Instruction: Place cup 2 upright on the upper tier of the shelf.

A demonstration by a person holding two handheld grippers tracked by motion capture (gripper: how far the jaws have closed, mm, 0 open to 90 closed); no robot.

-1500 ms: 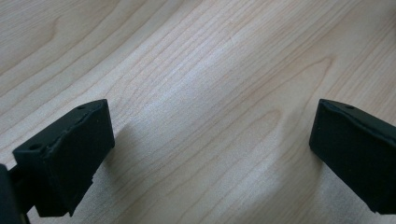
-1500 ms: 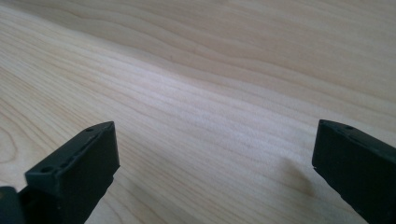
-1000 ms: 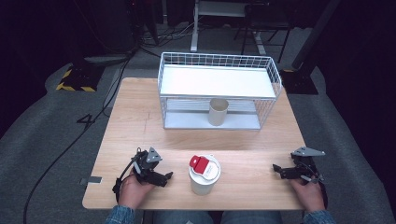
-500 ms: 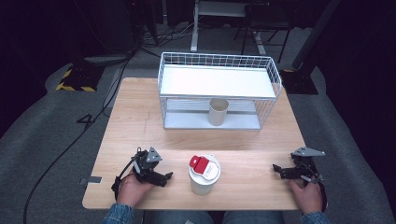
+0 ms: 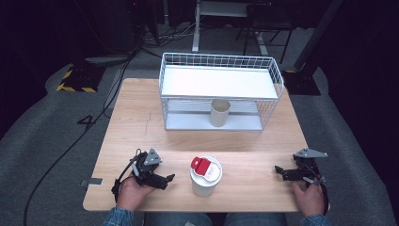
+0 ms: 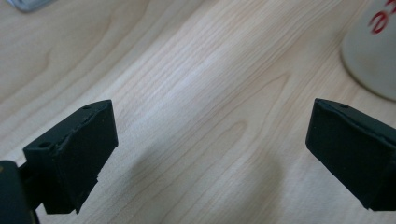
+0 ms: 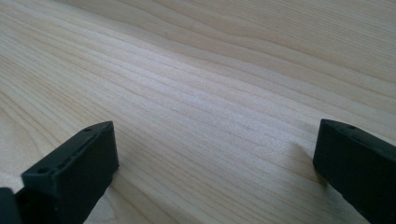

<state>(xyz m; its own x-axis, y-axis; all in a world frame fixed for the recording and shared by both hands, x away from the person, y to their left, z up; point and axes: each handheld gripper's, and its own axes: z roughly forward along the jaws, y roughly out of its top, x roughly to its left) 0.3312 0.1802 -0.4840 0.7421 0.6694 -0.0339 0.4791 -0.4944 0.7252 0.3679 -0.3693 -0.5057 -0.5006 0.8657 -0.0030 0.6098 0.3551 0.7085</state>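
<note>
The left gripper [image 5: 170, 178], jaws apart and just closing a little on nothing, rests near-left beside the cup [image 5: 205, 176]. The right gripper [image 5: 278, 170] rests near-right on the table [image 5: 141, 127], jaws apart.

On the desk [image 5: 141, 117]: wire shelf rack [image 5: 221, 92] at the far middle, small cup [image 5: 219, 113] on its lower level, under the upper shelf. Lidded cup [image 5: 205, 176] near the front edge, centred, well in front of the rack. Left gripper [image 5: 170, 178] just left of the lidded cup, jaws pointing toward it, apart from it. Right gripper [image 5: 278, 169] at the front right, well apart from the lidded cup, jaws pointing left toward it
</note>
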